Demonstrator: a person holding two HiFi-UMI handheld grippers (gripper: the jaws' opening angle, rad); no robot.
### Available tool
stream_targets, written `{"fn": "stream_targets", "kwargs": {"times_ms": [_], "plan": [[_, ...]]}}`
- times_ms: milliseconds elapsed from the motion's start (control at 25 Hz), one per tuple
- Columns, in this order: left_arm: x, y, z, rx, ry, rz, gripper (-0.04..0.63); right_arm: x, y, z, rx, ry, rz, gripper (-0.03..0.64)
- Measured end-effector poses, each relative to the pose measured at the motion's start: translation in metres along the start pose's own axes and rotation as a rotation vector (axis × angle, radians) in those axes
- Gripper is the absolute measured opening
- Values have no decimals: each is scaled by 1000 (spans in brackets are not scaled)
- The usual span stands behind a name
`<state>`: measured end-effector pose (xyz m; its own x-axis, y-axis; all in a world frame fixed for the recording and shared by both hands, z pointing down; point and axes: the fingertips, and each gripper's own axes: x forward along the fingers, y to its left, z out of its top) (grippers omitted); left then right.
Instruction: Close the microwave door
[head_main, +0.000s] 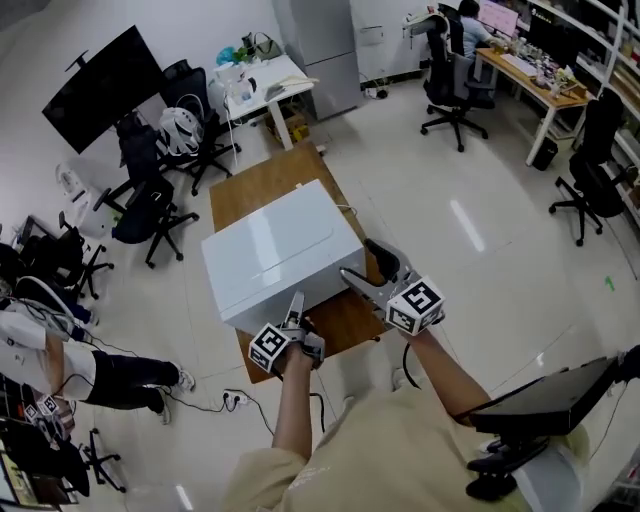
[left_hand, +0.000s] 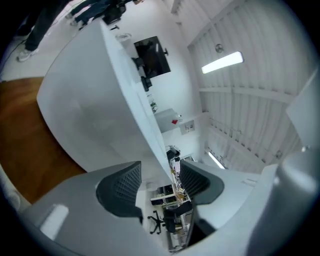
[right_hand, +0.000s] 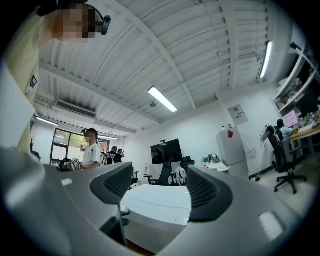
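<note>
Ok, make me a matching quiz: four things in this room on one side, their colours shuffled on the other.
Things:
1. microwave
2. table
3. big screen
4. fridge

Colours:
A. black
B. grey
C. white
D. brown

Pairs: 1-C, 2-D, 3-A, 4-B.

One white microwave (head_main: 283, 262) is sitting on one wooden worktop (head_main: 262, 180); two hand-held grippers are showing, the left hand-held gripper (head_main: 297, 300) and the right hand-held gripper (head_main: 358, 258); one black wall screen (head_main: 104, 88) is hanging; one refrigerator (head_main: 320, 50) is standing; two other people are showing in the head view, one seated person (head_main: 468, 20) at a far desk, one person on the floor (head_main: 30, 350) at the left.
</note>
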<state>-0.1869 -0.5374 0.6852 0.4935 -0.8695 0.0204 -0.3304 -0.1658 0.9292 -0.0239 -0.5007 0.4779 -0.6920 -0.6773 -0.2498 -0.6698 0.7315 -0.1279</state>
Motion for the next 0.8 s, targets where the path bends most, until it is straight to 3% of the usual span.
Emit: {"fn": "stream_targets", "kwargs": {"times_ms": [160, 240, 320, 480, 600, 800], "plan": [[-2, -109, -1, 338, 50, -137, 221, 0, -12, 26, -28, 31, 1, 331], [-1, -140, -2, 517, 61, -126, 221, 1, -13, 32, -44, 42, -6, 331], [-7, -165, -2, 668, 19, -117, 224, -2, -9, 28, -52, 49, -5, 331], [-20, -200, 8, 939, -99, -60, 311, -5, -4, 24, -57, 61, 0, 331], [-26, -219, 32, 1077, -165, -15, 319, 2, -9, 33, -71, 48, -26, 331], [-45, -195, 44, 1173, -265, 46, 345, -13, -15, 15, -125, -2, -66, 334]]}}
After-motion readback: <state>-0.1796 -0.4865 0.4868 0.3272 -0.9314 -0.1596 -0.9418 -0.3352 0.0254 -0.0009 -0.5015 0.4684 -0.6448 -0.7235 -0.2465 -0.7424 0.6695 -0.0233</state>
